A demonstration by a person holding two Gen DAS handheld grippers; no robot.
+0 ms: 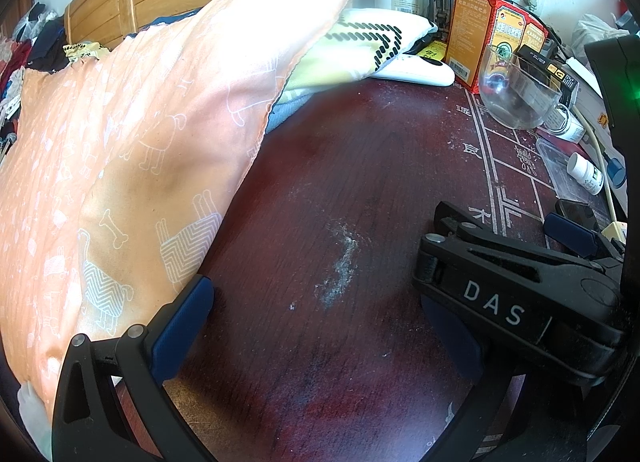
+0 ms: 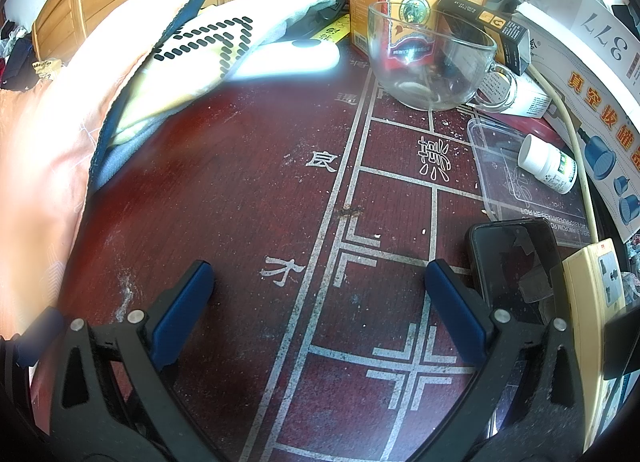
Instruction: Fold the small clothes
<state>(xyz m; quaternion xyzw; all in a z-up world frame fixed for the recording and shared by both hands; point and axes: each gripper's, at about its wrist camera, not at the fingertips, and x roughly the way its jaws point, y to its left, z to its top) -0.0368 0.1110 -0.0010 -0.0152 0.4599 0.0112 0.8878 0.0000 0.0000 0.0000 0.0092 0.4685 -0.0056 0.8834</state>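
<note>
The orange cloth (image 1: 120, 150), printed with white dogs and bones, lay over the left part of the dark red table (image 1: 340, 202) and rose toward the wooden headboard behind it; in the right wrist view only its edge (image 2: 36, 166) showed at the far left. Its long axis seemed to run from the near left corner up to the far pointed corner beside the tin, so it pointed away and a little to the right. The left gripper (image 1: 316, 326) stood released, its 2 blue pads wide apart, and the left pad was just beside the cloth's lower edge, perhaps touching it; I could not tell. The right gripper (image 2: 320, 294) was also spread wide over bare table, grasping nothing, close to the phone (image 2: 516, 258). The step in hand looked like the first grasp. To do it well, I judged that each gripper should pinch 1 corner of the near edge, taking only the top layer, and lift low, so the fold goes along the long axis and stays clear of the glass cup (image 2: 432, 54)
</note>
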